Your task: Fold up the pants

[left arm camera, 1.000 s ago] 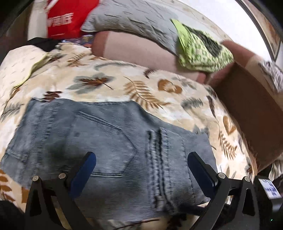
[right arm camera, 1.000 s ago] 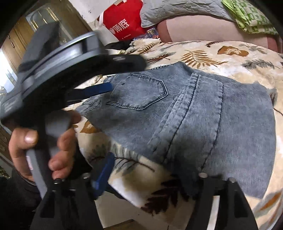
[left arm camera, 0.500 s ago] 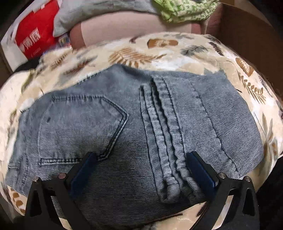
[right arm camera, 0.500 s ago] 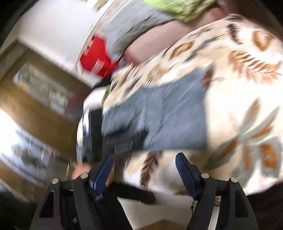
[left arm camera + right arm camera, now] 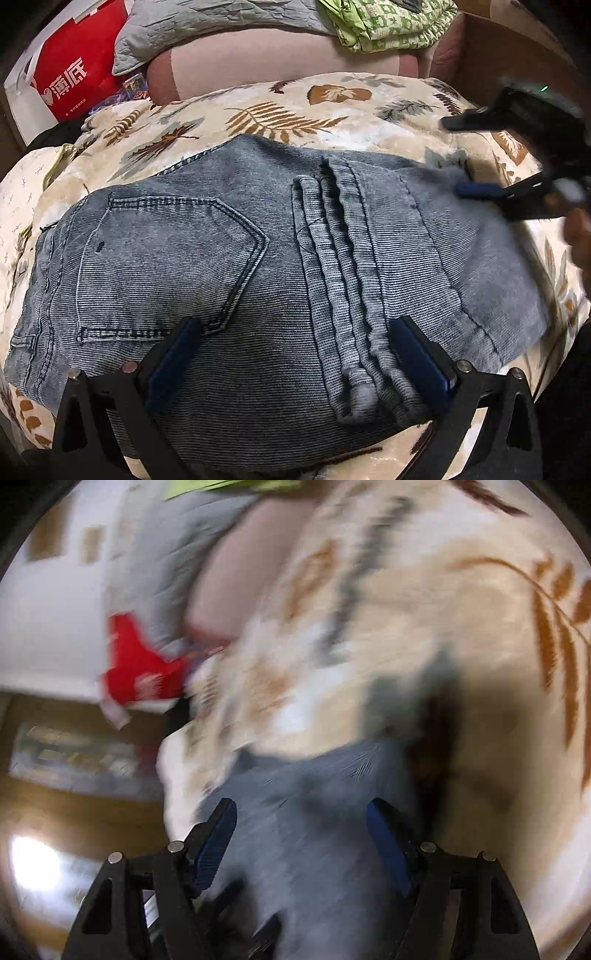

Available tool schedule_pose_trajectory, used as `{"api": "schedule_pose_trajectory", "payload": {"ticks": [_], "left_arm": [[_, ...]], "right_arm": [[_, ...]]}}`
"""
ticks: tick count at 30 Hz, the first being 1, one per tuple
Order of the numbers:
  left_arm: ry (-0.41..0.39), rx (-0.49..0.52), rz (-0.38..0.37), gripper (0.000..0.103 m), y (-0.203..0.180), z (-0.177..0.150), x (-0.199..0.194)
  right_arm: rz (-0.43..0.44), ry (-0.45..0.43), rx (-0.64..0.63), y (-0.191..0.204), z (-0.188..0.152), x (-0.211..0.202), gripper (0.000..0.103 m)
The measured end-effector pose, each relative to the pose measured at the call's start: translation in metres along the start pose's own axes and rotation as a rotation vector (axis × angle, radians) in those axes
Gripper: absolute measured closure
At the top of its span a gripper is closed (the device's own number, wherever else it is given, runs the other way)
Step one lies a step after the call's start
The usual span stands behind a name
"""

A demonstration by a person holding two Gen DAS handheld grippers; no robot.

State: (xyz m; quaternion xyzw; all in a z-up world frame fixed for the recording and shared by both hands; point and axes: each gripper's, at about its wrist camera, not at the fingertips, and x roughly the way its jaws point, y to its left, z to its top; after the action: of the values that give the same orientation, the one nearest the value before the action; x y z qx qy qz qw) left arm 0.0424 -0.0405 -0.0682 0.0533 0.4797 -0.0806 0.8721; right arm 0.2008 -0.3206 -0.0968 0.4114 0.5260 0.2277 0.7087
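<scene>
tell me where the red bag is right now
In the left wrist view the red bag stands at the upper left, behind the leaf-print blanket and just left of the grey quilted pillow. The right wrist view shows it only as a red blur.

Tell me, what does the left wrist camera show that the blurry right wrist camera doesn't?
Only the left wrist view shows the jeans' back pocket, the stacked folded legs, and the right gripper at the pants' far right edge, jaws apart. Only the right wrist view shows a white wall and a wooden floor. Both show the folded jeans, the leaf-print blanket, the red bag and the green cloth. The left gripper appears only in its own view, open.
</scene>
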Motion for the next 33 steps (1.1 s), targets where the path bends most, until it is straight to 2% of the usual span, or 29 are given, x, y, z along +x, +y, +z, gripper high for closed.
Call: {"api": "schedule_pose_trajectory", "payload": {"ticks": [2, 7, 9, 11, 13, 18, 21, 23, 25, 29, 30, 33], "left_arm": [[-0.004, -0.001, -0.004, 0.000, 0.000, 0.000, 0.000], [-0.012, -0.001, -0.004, 0.000, 0.000, -0.001, 0.000], [-0.011, -0.001, -0.001, 0.000, 0.000, -0.001, 0.000], [-0.006, -0.004, 0.000, 0.000, 0.000, -0.001, -0.001], [-0.007, -0.001, 0.001, 0.000, 0.000, -0.002, -0.001], [-0.008, -0.008, 0.004, 0.000, 0.000, -0.002, -0.001], [-0.007, -0.008, 0.003, 0.000, 0.001, -0.002, -0.001], [-0.006, -0.006, 0.005, 0.000, 0.000, -0.001, -0.001], [-0.009, -0.008, 0.003, 0.000, 0.001, -0.002, -0.001], [-0.010, -0.010, 0.003, 0.000, 0.000, -0.001, 0.000], [-0.010, -0.010, 0.004, 0.000, 0.000, -0.001, 0.000], [0.002, -0.013, -0.006, 0.000, 0.001, 0.000, -0.001]], "right_arm": [[0.077, -0.001, 0.055, -0.009, 0.003, 0.001, 0.027], [0.119, -0.018, -0.017, 0.013, -0.012, -0.023, 0.027], [0.116, -0.032, -0.010, 0.011, -0.011, -0.024, 0.027], [0.067, -0.006, 0.038, -0.003, -0.009, -0.011, 0.027], [0.078, -0.011, 0.055, -0.010, -0.013, -0.013, 0.027], [0.161, -0.005, -0.066, 0.021, -0.051, -0.047, 0.027], [0.126, 0.044, -0.058, 0.015, -0.075, -0.044, 0.026], [0.035, 0.094, -0.019, -0.005, -0.084, -0.030, 0.026], [0.071, 0.071, 0.021, -0.013, -0.088, -0.034, 0.027], [0.156, 0.030, -0.024, 0.006, -0.104, -0.057, 0.026], [0.157, 0.047, -0.034, 0.007, -0.110, -0.055, 0.026], [0.065, 0.128, -0.017, -0.008, -0.128, -0.036, 0.026]]}}
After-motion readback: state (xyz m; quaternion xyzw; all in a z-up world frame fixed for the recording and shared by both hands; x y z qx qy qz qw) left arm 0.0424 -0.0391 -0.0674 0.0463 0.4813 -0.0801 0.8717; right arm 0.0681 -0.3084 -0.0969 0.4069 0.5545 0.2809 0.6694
